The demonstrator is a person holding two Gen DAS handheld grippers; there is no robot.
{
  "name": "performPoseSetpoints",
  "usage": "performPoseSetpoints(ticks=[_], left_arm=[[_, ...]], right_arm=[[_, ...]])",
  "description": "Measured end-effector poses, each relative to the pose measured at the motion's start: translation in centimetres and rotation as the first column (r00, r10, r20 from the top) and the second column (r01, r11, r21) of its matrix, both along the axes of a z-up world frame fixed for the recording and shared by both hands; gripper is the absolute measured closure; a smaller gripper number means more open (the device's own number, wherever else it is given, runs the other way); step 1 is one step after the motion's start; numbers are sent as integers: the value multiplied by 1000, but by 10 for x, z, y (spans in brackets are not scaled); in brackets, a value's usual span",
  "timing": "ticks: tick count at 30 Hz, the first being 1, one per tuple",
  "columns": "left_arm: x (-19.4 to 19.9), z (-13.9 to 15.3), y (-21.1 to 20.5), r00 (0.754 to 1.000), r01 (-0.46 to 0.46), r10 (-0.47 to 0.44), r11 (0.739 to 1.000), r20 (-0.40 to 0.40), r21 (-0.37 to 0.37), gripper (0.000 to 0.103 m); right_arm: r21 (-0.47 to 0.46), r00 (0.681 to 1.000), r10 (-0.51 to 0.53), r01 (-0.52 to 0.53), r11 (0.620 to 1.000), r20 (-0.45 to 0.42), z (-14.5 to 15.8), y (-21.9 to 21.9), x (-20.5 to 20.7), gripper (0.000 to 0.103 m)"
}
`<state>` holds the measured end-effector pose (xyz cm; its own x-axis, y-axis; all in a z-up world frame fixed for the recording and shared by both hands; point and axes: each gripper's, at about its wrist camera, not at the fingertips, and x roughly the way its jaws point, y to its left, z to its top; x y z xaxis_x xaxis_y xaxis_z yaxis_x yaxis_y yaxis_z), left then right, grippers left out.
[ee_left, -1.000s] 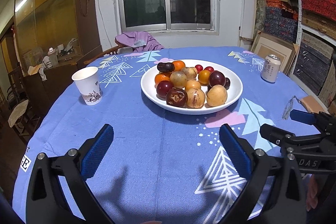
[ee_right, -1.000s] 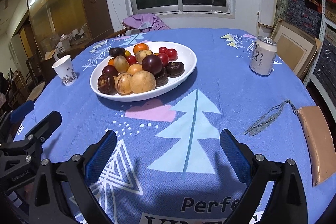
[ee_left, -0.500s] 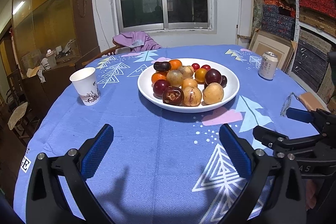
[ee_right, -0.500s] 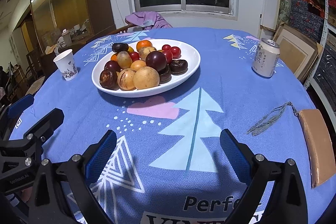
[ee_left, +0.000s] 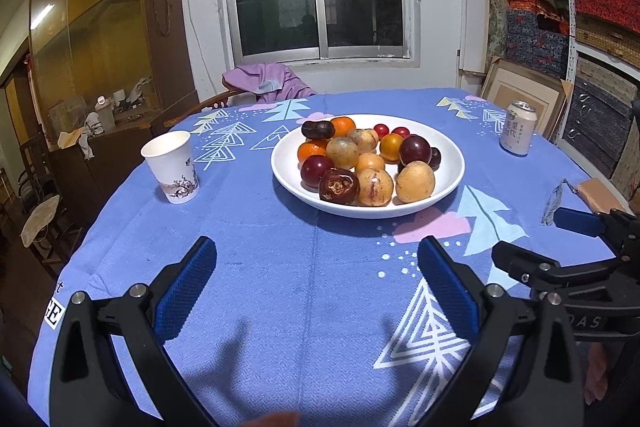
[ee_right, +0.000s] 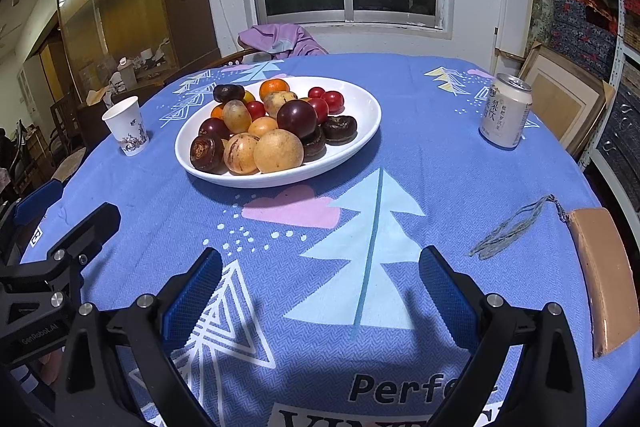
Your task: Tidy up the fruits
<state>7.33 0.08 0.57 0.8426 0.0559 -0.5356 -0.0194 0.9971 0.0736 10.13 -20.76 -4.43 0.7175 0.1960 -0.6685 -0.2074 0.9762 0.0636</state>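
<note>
Both tools wide, empty; fruit plate (ee_left: 448, 183) ahead.

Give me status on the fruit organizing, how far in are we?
Barely started. Done: nothing visible; all the fruit sits piled, kinds mixed, in the white bowl. In hand: nothing; the left gripper and right gripper are both open and empty above the tablecloth. Left: every pick and the sorting itself.

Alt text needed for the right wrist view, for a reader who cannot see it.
A white plate piled with mixed fruit sits on a blue patterned tablecloth, beyond the open, empty right claw. A paper cup stands left of it, a drink can right, and the left claw shows at the left edge.
</note>
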Motion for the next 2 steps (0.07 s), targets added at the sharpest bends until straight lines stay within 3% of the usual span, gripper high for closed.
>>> performPoseSetpoints(ticks=[2], left_arm=[[0, -1, -1, 1000, 1, -1, 1000, -1, 4, 4]], right_arm=[[1, 1000, 0, 0, 1000, 0, 0, 0, 0, 3]])
